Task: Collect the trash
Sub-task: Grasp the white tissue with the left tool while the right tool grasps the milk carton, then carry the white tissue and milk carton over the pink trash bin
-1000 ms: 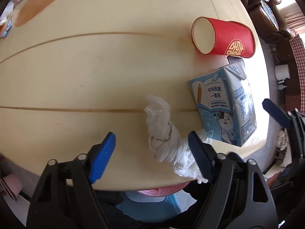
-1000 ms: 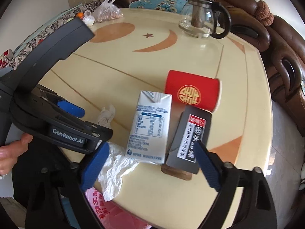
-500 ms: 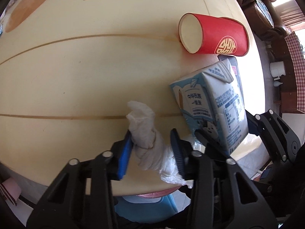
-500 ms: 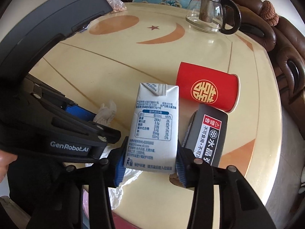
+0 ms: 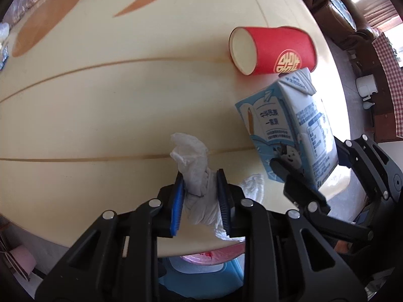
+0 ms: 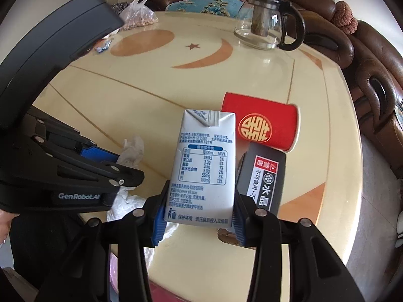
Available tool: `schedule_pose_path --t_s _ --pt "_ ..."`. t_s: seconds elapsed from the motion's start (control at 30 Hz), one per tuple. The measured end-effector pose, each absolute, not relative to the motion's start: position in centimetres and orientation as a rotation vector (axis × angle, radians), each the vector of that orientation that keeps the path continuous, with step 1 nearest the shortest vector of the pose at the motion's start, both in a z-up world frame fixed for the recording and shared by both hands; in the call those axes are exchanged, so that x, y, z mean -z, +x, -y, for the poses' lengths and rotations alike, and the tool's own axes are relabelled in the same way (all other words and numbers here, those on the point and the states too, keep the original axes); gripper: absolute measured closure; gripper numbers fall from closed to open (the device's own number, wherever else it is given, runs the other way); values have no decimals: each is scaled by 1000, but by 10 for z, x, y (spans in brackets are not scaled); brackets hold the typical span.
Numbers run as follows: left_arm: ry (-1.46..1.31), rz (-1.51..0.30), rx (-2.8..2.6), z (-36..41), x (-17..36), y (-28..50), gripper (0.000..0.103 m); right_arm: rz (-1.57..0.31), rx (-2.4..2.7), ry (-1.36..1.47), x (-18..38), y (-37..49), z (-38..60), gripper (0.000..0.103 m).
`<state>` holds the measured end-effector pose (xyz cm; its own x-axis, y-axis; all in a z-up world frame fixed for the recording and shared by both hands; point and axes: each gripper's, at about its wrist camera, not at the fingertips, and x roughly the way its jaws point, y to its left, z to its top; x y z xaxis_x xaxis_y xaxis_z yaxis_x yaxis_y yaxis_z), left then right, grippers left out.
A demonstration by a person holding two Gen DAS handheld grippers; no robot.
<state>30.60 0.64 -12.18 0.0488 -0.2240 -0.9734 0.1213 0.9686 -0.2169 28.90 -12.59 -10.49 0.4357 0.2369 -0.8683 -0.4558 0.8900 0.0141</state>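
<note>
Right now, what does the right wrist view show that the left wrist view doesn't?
Only the right wrist view shows the glass teapot, the black box and the bag of nuts. Only the left shows the left gripper closing, its pads on the crumpled tissue. Both show the milk carton in the right gripper, and the red paper cup lying on its side.

Both wrist fisheyes look steeply down, close over the round cream table (image 5: 100, 105), sharing the white-blue milk carton (image 6: 204, 166) and red paper cup (image 5: 277, 47).
</note>
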Motion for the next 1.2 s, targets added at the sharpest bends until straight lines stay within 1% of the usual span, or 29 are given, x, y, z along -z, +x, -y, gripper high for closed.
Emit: schedule_pose_path --t_s 0.4,0.63,0.8,1.2 --pt "-45 -1374 264 -2 74 283 78 -971 -382 -243 63 264 126 61" --pt "-2 -1284 270 -5 37 247 78 -929 -365 -243 32 228 126 61" --pt "13 -1244 275 -13 20 228 78 -904 -349 -250 15 201 124 61" --pt "74 -1185 302 -13 1 172 78 -862 -335 -248 -11 142 122 61"
